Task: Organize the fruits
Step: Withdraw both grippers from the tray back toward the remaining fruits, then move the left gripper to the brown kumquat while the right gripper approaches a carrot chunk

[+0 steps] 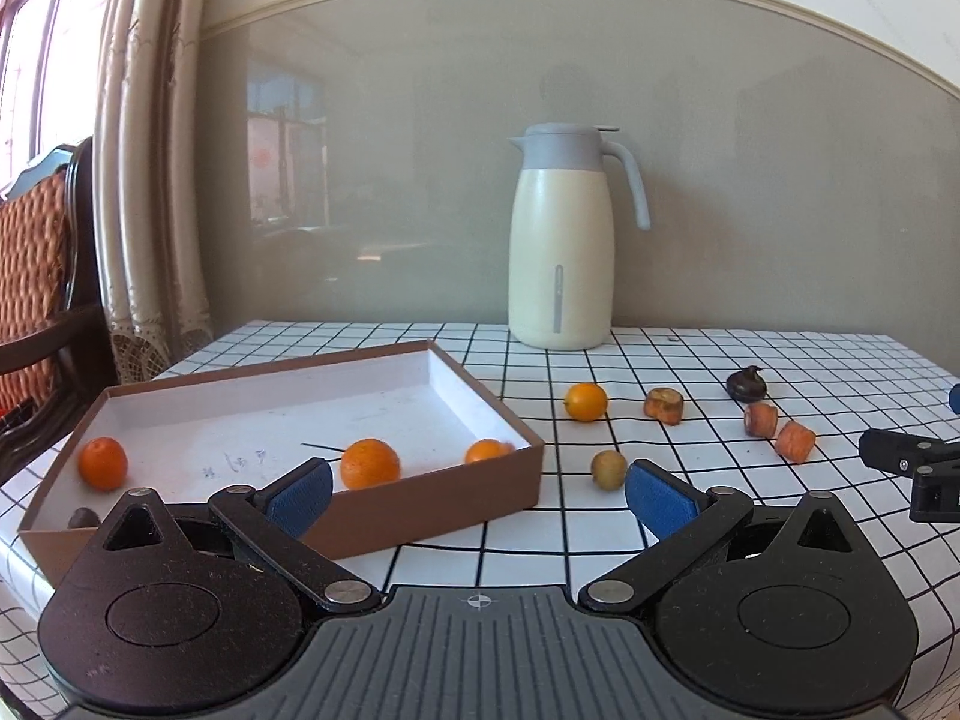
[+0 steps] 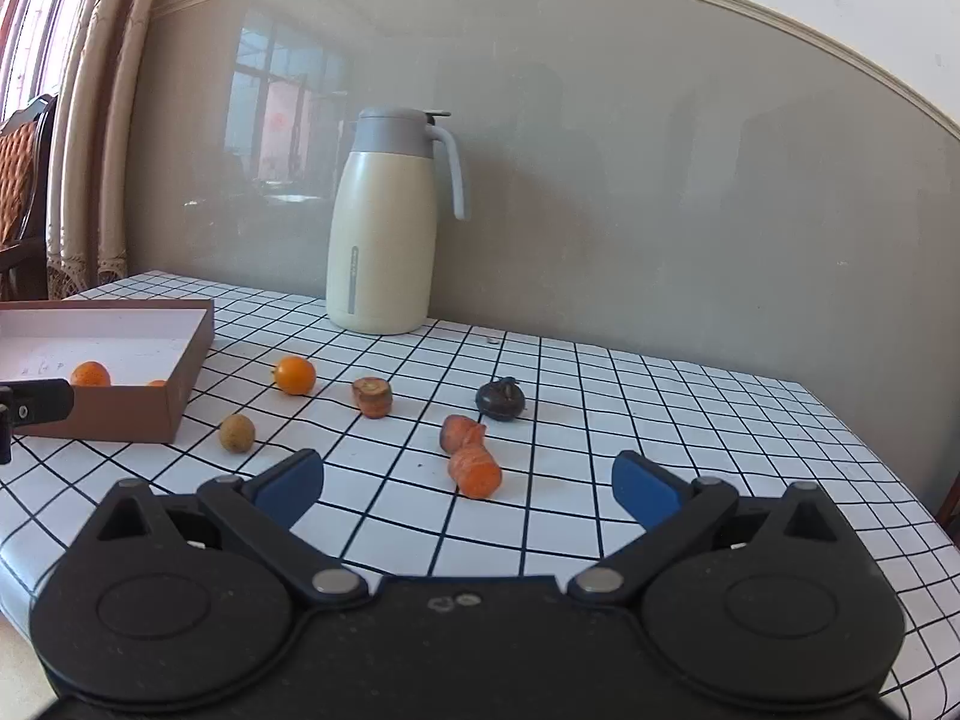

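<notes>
While three oranges already sit inside the brown box (image 1: 420, 516), the sorting looks, by my reckoning, partly done at best.

Inside the box: one orange (image 1: 103, 462) at its left end, one (image 1: 369, 463) near the front wall, one (image 1: 485, 451) in the right front corner, blurred. A small dark item (image 1: 83, 518) shows at the left front corner; cannot tell what it is.

Out on the checked tabletop (image 2: 600, 528), all to the right of the box:
- one loose orange (image 2: 294, 375), nearest the box's far corner
- one small yellow-brown round fruit (image 2: 236, 433), just beside the box's right wall
- one dark round fruit with a stem (image 2: 500, 398), farthest from the box
- three orange cut chunks: one (image 2: 372, 396) beyond the loose orange, two more (image 2: 459, 431) (image 2: 474, 472) touching one another

Whether the chunks count as fruit is unclear.

Left gripper (image 1: 478, 489): jaws spread wide, holding nothing, hovering at the box's front right corner. Right gripper (image 2: 468, 483): jaws also wide, empty, hanging well right of the box, close to the pair of chunks.

One cream jug (image 2: 381, 222) stands behind the box, against the wall.
</notes>
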Action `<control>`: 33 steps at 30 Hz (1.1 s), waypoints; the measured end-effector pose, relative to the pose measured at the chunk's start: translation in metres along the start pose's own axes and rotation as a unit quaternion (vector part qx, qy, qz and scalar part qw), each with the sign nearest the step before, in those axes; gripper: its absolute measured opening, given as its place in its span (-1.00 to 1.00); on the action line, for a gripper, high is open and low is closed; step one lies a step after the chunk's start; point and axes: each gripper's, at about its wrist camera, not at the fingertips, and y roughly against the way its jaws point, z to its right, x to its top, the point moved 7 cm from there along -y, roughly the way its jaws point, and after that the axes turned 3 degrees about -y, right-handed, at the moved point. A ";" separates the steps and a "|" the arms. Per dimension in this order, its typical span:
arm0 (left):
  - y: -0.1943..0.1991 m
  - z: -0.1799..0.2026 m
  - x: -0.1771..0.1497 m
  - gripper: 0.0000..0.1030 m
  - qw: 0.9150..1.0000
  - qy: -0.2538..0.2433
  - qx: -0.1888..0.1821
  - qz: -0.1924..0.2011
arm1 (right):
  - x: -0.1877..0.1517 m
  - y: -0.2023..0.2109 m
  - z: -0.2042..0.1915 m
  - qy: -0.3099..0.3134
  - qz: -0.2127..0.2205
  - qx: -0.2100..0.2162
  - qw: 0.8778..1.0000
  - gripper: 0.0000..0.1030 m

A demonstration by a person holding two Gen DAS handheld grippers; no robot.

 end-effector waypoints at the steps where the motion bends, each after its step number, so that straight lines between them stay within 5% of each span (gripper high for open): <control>1: -0.001 0.004 -0.002 1.00 1.000 -0.004 -0.002 0.000 | -0.003 -0.004 0.002 -0.003 -0.009 -0.001 1.000 0.89; 13: -0.026 0.043 -0.009 0.99 0.999 -0.028 -0.029 -0.014 | -0.010 -0.028 0.018 -0.006 -0.028 -0.009 1.000 0.83; 17: -0.034 0.052 -0.010 0.69 0.999 -0.029 -0.039 -0.022 | -0.013 -0.037 0.020 -0.002 -0.036 -0.008 0.999 0.69; 33: -0.071 0.072 -0.009 0.36 0.997 -0.008 -0.059 -0.055 | -0.015 -0.064 0.023 -0.019 -0.055 0.008 0.998 0.22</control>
